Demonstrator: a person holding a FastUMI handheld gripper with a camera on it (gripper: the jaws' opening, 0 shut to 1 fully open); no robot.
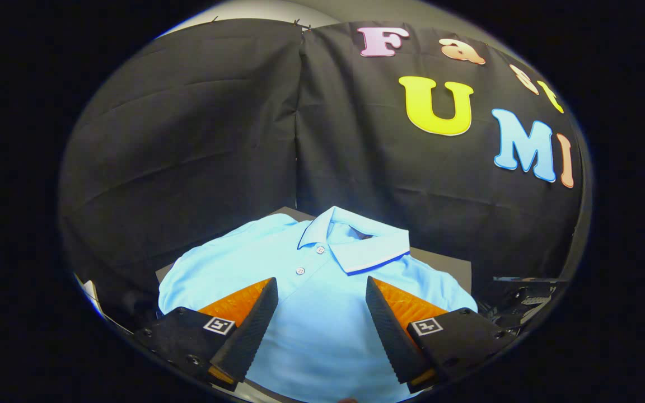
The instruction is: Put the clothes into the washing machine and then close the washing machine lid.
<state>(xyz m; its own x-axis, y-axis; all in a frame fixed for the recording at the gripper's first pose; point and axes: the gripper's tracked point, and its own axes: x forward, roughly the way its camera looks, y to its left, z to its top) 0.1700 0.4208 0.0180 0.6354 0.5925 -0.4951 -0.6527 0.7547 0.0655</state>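
Booth backdrop, table top, clutter at both sides.
Black cloth wall [188,129] hangs in two panels meeting at a vertical seam, wrinkled, pinned along the top. Dark table [445,264] surface runs back to the cloth. Black hardware [524,299] sits off to the right; white object [90,291] low left, too cropped to identify.

A dark grey surface [445,266] carries a light blue polo shirt [322,313], laid flat with its buttoned front up. The collar [356,243] points toward the booth's black cloth wall, and the shirt covers most of the surface.
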